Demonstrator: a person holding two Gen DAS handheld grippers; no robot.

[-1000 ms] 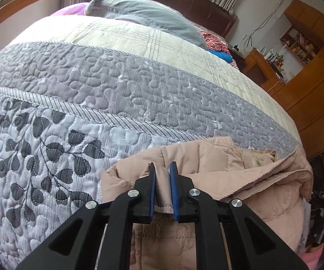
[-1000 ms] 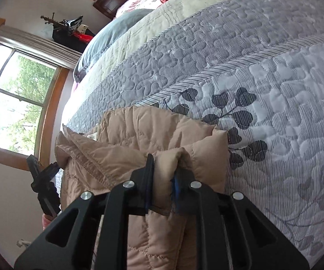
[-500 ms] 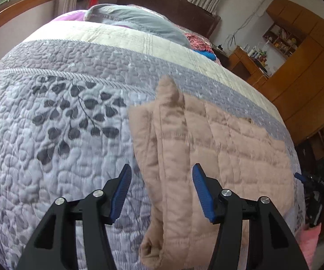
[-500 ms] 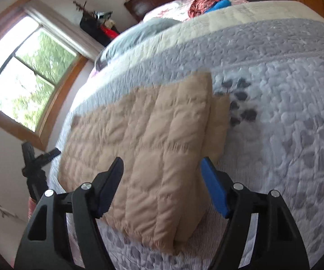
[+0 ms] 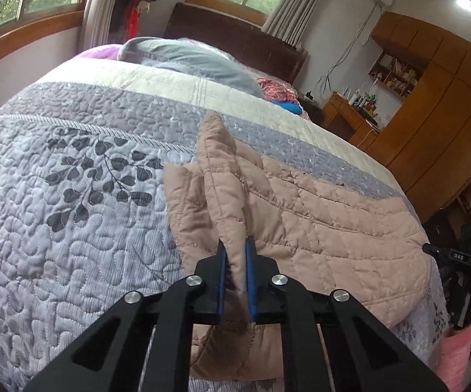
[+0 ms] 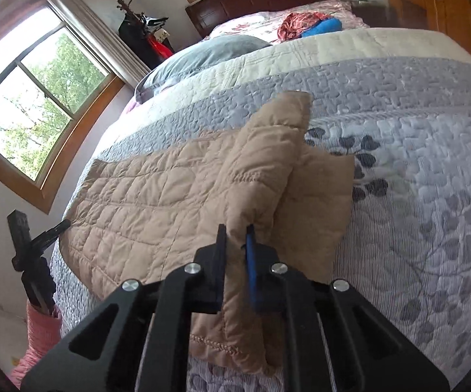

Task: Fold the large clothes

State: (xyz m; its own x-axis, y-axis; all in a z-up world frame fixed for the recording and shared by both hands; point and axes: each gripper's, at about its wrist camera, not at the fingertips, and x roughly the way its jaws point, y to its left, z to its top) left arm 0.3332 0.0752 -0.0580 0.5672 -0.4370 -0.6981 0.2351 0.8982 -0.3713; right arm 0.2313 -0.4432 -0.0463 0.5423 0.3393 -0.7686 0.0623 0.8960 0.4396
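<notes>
A beige-pink quilted jacket lies folded on the bed, its long side running toward the bed's edge. In the left wrist view my left gripper is closing, and its blue pads pinch a raised ridge of the jacket's near end. That ridge stands up from the quilt toward a peak. In the right wrist view my right gripper is closing too, its pads pressed on a thick fold of the jacket. The fabric under both grippers hides the jacket's near hem.
A grey, leaf-printed bedspread covers the bed. A grey pillow and bright clothes lie near the dark headboard. Wooden wardrobes stand at the right. A black device over something pink sits off the bed's edge.
Both grippers held the bunched jacket, then opened wide over it as it lay flat. Now each has shut again on a fold and lifted it slightly.
</notes>
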